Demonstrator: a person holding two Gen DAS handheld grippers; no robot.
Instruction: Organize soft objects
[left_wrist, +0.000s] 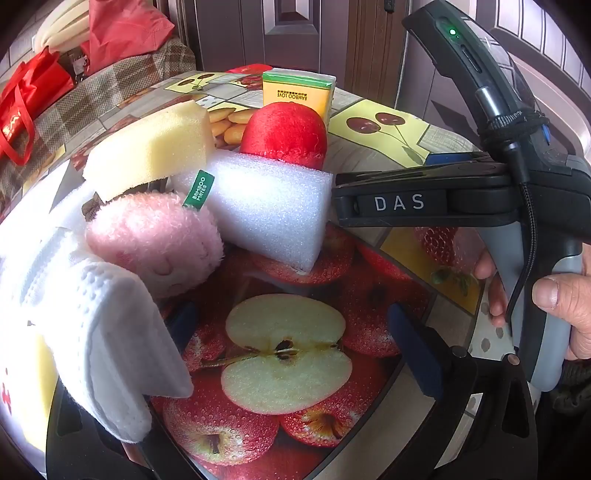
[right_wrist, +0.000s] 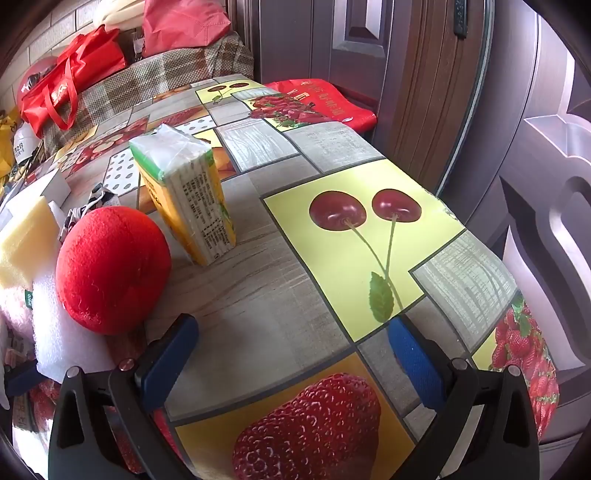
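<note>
the table (right_wrist: 332, 280) with its fruit-print cloth takes up most of both views, and the white foam block (left_wrist: 266, 210) is my landmark for everything else. it lies flat on the cloth over the printed apples.

the right gripper (right_wrist: 291, 354) hovers over the cloth to the right of the foam block, jaws spread wide with nothing between them. in the left view its black body reaches right up to the block's right end.

the left gripper (left_wrist: 291, 332) sits in front of the foam block above the halved-apple print, blue pads apart and holding nothing.

a white towel (left_wrist: 110, 332) drapes down in front-left of the foam block, partly covering the left finger.

the yellow sponge (left_wrist: 147, 151) rests behind-left of the foam block, propped up on the pile.

the red plush ball (right_wrist: 110, 269) sits right behind the foam block, touching its back edge.

the tissue pack (right_wrist: 188, 199) stands upright just behind the ball, farther back from the block.

the pink plush (left_wrist: 155, 236) leans against the foam block's left end, green tag up.
</note>
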